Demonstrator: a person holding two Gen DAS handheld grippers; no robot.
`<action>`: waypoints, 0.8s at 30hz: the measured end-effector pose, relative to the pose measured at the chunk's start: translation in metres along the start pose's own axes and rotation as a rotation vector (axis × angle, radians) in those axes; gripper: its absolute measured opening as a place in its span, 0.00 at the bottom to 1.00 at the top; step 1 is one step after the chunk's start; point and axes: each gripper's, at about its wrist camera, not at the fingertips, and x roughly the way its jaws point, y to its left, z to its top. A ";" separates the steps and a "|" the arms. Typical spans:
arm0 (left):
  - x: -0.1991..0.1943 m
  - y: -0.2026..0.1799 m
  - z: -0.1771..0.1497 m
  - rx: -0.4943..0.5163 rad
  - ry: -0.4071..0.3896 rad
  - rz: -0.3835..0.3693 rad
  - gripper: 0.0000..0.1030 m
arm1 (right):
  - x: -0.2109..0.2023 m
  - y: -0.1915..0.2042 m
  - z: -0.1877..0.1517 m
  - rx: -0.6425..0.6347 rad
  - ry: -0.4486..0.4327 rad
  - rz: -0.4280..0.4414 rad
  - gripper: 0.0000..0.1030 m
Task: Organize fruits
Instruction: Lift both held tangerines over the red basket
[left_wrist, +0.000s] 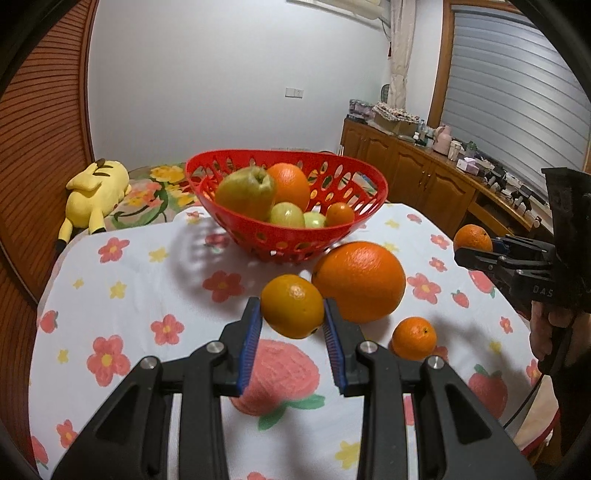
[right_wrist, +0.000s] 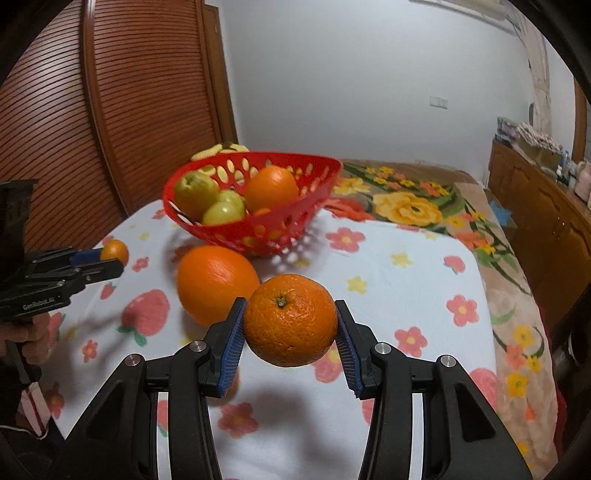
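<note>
My left gripper (left_wrist: 291, 303) is shut on a small yellowish orange (left_wrist: 291, 314), held above the flowered tablecloth. A large orange (left_wrist: 360, 280) and a small mandarin (left_wrist: 413, 338) lie on the cloth just beyond and to the right of it. The red perforated basket (left_wrist: 288, 240) stands further back with a green apple (left_wrist: 245, 192), an orange (left_wrist: 290, 184) and smaller fruits inside. My right gripper (right_wrist: 290, 304) is shut on a dimpled mandarin (right_wrist: 290, 321), lifted off the table. From this side the large orange (right_wrist: 216, 284) and the basket (right_wrist: 266, 229) lie ahead and to the left.
A yellow plush toy (left_wrist: 96, 195) lies at the table's far left. Wooden cabinets (left_wrist: 424, 173) with clutter on top run along the right wall. A flowered blanket (right_wrist: 424, 206) covers the bed beyond the table. A slatted wooden door (right_wrist: 140, 110) stands behind the basket. A hand (left_wrist: 546, 325) holds the right gripper's handle.
</note>
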 end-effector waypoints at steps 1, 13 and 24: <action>-0.001 0.000 0.001 0.002 -0.001 0.001 0.31 | -0.002 0.002 0.001 -0.002 -0.005 0.003 0.45; -0.006 -0.002 0.018 0.012 -0.034 -0.006 0.31 | -0.007 0.019 0.021 -0.053 -0.036 0.024 0.45; 0.002 0.006 0.035 0.011 -0.044 -0.008 0.31 | 0.014 0.027 0.048 -0.109 -0.032 0.035 0.45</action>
